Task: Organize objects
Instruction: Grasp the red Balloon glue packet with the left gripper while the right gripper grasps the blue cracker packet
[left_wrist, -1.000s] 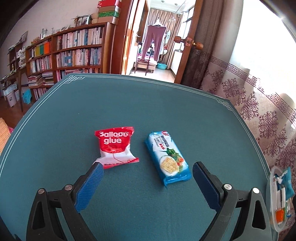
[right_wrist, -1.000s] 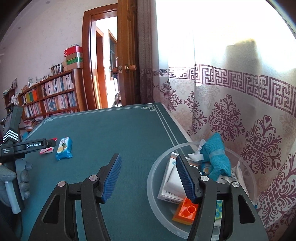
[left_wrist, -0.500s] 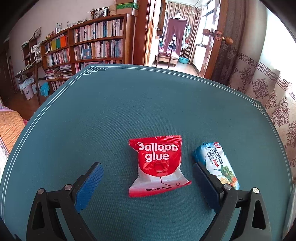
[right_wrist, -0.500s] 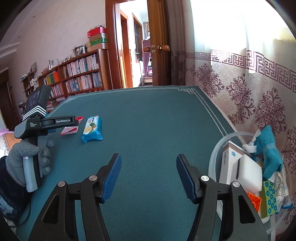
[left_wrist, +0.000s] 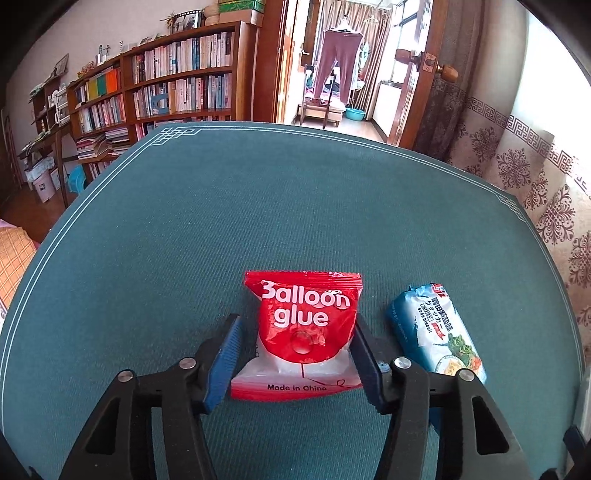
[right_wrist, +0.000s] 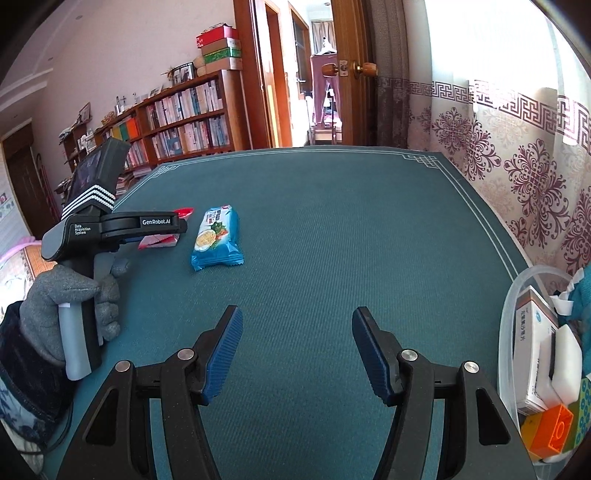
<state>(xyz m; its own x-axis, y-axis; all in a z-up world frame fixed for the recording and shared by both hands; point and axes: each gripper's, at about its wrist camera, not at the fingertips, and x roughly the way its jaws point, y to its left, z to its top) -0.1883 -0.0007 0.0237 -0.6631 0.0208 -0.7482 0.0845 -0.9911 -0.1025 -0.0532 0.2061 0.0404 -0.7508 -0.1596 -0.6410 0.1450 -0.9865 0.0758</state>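
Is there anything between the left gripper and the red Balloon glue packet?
Nothing visible. The left gripper already has the red Balloon glue packet between its jaws, with the right pad against the packet's edge. The blue biscuit pack lies beside it, outside the jaws, on the green table.

Our left gripper (left_wrist: 295, 360) low over table, jaws narrowed; gloved left hand (right_wrist: 70, 306) on handle. Our right gripper (right_wrist: 297, 356) level, jaws apart.
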